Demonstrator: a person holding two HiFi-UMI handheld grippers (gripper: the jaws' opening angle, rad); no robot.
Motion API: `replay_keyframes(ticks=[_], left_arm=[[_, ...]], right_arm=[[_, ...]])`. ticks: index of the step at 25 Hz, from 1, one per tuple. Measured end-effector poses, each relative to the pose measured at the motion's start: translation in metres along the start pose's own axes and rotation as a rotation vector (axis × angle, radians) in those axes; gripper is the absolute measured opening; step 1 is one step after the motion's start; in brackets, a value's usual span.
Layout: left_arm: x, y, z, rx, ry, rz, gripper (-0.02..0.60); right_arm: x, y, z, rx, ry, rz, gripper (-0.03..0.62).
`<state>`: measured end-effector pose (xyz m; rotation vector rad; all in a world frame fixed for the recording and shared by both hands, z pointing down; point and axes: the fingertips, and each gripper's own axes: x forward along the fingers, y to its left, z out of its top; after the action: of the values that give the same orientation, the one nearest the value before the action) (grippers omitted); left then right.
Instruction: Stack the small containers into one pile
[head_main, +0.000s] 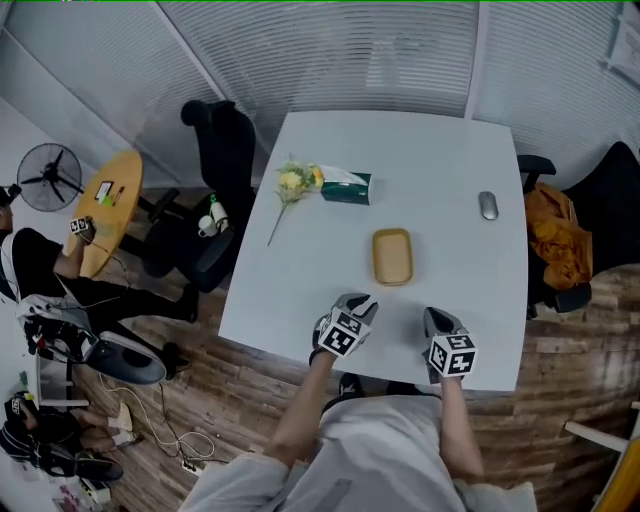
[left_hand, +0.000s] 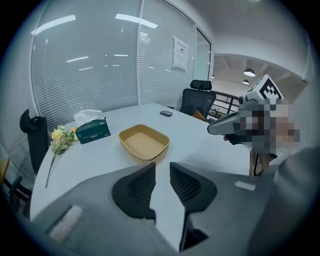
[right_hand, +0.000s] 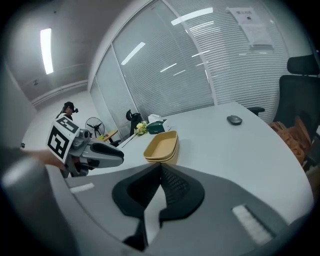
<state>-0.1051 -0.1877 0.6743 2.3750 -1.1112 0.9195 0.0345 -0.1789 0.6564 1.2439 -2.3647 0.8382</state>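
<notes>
A pile of nested yellow containers (head_main: 392, 256) sits in the middle of the white table (head_main: 300, 290). The pile also shows in the left gripper view as shallow trays (left_hand: 144, 144) and in the right gripper view (right_hand: 162, 145). My left gripper (head_main: 360, 305) hovers over the near edge, left of the pile; its jaws (left_hand: 162, 167) stand a narrow gap apart with nothing between them. My right gripper (head_main: 437, 320) is near the front edge to the right, its jaws (right_hand: 161, 166) closed tip to tip and empty. Neither gripper touches the pile.
A dark green tissue box (head_main: 346, 186) and a bunch of yellow flowers (head_main: 293, 182) lie at the far left of the table. A grey mouse (head_main: 488, 205) is at the far right. Office chairs (head_main: 215, 190) stand on both sides.
</notes>
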Motion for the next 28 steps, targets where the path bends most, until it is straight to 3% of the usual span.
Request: replay_keyframes(ticks=[6,15,28], left_arm=[[-0.031,-0.001,-0.005,-0.052,-0.070,0.008,0.094],[-0.061,-0.026,-0.014,-0.134,-0.157,-0.117,0.092],[-0.113,-0.028,-0.041,-0.114,-0.244,-0.162,0.017]], right_arm=[[-0.003,0.022,-0.011,0.027,-0.041,-0.062,0.000],[-0.018,0.068,-0.027,0.011,-0.077,-0.120,0.000],[-0.043,0.109,-0.056,0.078,-0.156,-0.222,0.000]])
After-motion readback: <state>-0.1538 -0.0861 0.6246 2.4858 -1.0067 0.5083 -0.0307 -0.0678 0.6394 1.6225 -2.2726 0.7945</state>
